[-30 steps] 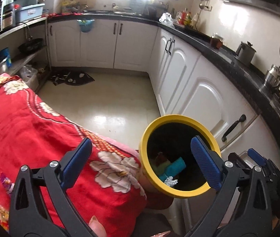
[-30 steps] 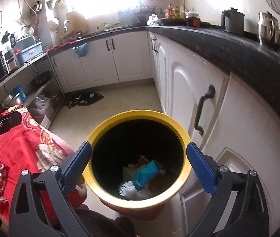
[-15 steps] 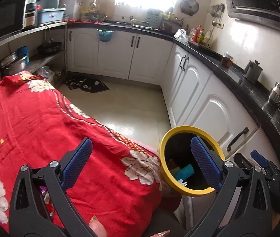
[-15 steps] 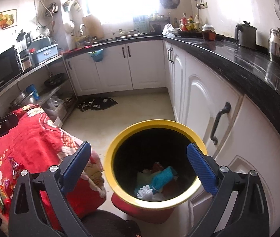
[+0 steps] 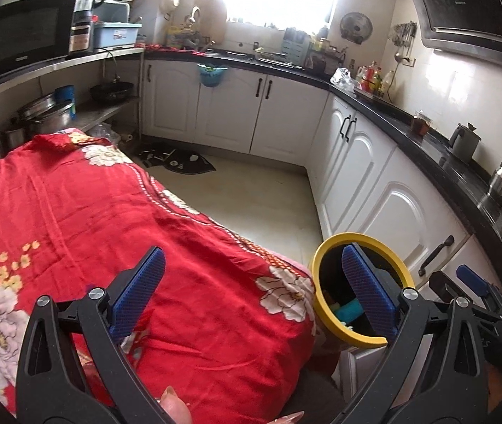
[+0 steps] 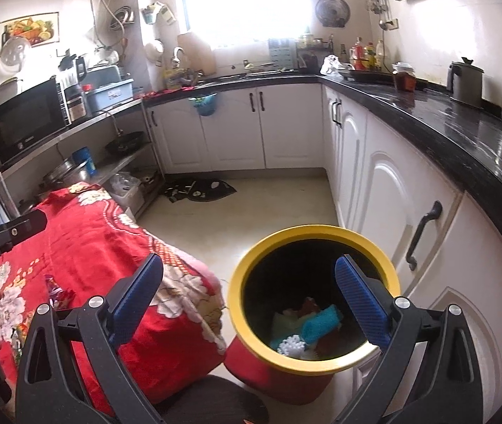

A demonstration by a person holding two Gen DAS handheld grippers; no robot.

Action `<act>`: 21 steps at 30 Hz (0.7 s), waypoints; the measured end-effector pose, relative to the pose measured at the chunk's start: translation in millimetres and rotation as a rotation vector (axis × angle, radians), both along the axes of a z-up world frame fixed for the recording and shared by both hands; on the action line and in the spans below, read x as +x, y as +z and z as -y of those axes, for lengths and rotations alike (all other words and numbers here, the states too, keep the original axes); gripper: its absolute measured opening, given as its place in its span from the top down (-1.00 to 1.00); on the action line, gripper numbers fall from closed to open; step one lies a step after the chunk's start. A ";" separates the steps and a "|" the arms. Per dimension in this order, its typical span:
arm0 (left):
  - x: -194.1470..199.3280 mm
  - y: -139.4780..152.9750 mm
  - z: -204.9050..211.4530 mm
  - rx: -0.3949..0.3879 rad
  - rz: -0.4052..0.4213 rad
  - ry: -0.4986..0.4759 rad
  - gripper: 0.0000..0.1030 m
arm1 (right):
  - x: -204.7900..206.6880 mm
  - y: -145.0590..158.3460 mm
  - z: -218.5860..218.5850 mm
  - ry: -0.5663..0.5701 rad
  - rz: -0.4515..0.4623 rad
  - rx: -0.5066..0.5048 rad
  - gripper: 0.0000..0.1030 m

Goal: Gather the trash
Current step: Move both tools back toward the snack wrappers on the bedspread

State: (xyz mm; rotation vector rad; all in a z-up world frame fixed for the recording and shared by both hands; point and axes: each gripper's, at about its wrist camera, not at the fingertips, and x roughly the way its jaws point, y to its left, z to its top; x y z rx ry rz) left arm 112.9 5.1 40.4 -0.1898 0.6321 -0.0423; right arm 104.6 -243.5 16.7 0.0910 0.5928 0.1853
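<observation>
Bin (image 6: pixel 316 364) mouth open from above, w/ room over the trash inside. Cabinet doors (image 6: pixel 389 219) crowd its right side, red-covered bench (image 6: pixel 85 247) its left.

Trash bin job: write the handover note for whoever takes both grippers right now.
Left gripper: open, empty, over the red floral cloth.
Right gripper: open, empty, above the yellow-rimmed bin beside the white cabinets.
Done: the bin holds trash already, including a teal piece and a white crumpled bit.
Left: small wrappers lie on the cloth near its left side in the right wrist view. Probably pick those next and drop them in the bin. Whether more trash sits elsewhere on the cloth cannot be told.
</observation>
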 end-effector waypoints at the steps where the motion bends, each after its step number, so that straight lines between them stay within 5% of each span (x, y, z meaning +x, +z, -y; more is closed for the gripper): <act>1: -1.3 -0.5 -2.7 0.000 0.001 0.004 -0.79 | -1.1 1.0 -3.2 0.009 0.001 0.001 -0.85; 21: -47.4 -7.7 -88.1 0.001 -0.010 0.172 -0.79 | -24.4 -1.5 -112.1 0.308 -0.028 -0.012 -0.85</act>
